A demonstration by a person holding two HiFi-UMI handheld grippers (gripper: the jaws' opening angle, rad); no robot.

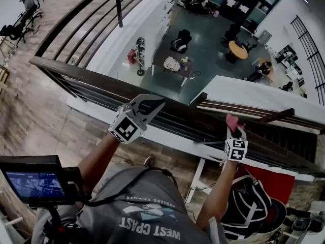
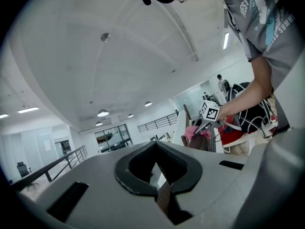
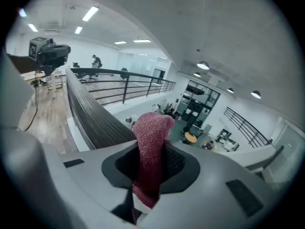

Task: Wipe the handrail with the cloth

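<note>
The dark wooden handrail [image 1: 91, 78] runs from the left edge down to the right, above an open atrium. My right gripper [image 1: 234, 128] sits at the rail on the right, shut on a pink knitted cloth [image 1: 232, 121]. In the right gripper view the cloth [image 3: 151, 132] stands up between the jaws of the right gripper [image 3: 151, 163], with the handrail [image 3: 93, 113] stretching away to the left. My left gripper [image 1: 147, 107] rests over the rail further left, jaws together and empty. In the left gripper view the left gripper [image 2: 156, 161] shows only a sliver of rail [image 2: 164, 199] in its slit.
Below the rail are dark balustrade bars [image 1: 284, 136] and a long drop to a lower floor with desks [image 1: 175, 65] and people. A camera monitor [image 1: 33, 179] is at my lower left. A black and red bag [image 1: 254, 207] lies on the floor at the right.
</note>
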